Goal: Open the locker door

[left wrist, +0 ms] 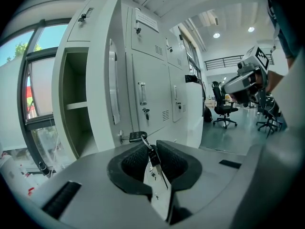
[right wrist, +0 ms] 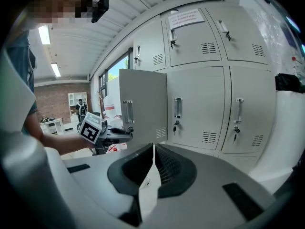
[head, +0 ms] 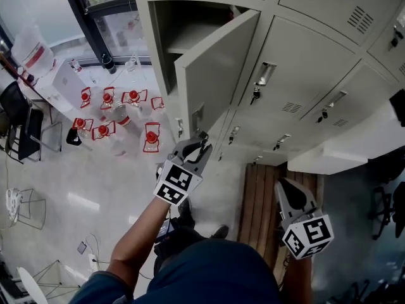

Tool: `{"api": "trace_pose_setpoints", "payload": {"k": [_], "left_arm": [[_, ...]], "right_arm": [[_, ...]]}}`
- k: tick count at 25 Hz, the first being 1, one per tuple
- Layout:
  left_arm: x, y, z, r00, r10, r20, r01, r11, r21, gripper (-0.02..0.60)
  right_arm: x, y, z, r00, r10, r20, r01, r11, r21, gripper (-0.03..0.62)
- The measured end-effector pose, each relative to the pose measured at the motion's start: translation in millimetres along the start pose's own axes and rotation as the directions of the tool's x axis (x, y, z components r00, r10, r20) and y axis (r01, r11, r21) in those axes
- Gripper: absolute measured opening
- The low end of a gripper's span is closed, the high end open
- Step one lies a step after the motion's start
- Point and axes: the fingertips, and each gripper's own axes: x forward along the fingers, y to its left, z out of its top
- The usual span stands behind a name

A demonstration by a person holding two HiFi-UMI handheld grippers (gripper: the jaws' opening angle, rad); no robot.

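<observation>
The grey locker door (head: pixel 218 68) stands swung open, and the empty compartment (head: pixel 183 33) with its shelf shows behind it. In the left gripper view the door's edge (left wrist: pixel 112 80) faces me, with a black key (left wrist: pixel 137 136) in its lock. From that key a ring and a small dangling key (left wrist: pixel 153 155) hang between the jaws of my left gripper (left wrist: pixel 153 151), which is shut on it. In the head view my left gripper (head: pixel 199 145) sits at the door's lower edge. My right gripper (head: pixel 285 183) hangs apart to the right, shut and empty (right wrist: pixel 153 149).
Neighbouring locker doors (head: pixel 304 75) are shut, with keys in their locks. Several red-capped bottles (head: pixel 120 116) stand on the floor at the left. A wooden slatted board (head: pixel 262 201) lies under my right gripper. Office chairs (left wrist: pixel 221 104) stand further off.
</observation>
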Motion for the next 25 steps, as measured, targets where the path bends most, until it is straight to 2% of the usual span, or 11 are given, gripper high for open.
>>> {"api": "trace_pose_setpoints", "payload": {"k": [10,25], "left_arm": [[2.1,-15.6,2.7,1.000,0.008,-0.016,-0.008,1.000,-0.001,0.048],[3.4,-18.9,4.4,1.000,0.013,-0.019,-0.013,1.000,0.003,0.049]], "right_arm": [[-21.6,-6.7,-15.5,1.000,-0.013,-0.016,0.013,1.000,0.022,0.038],[-16.1,-9.8,-27.7,0.998,0.042,-0.041,-0.039,0.998,0.050,0.038]]}}
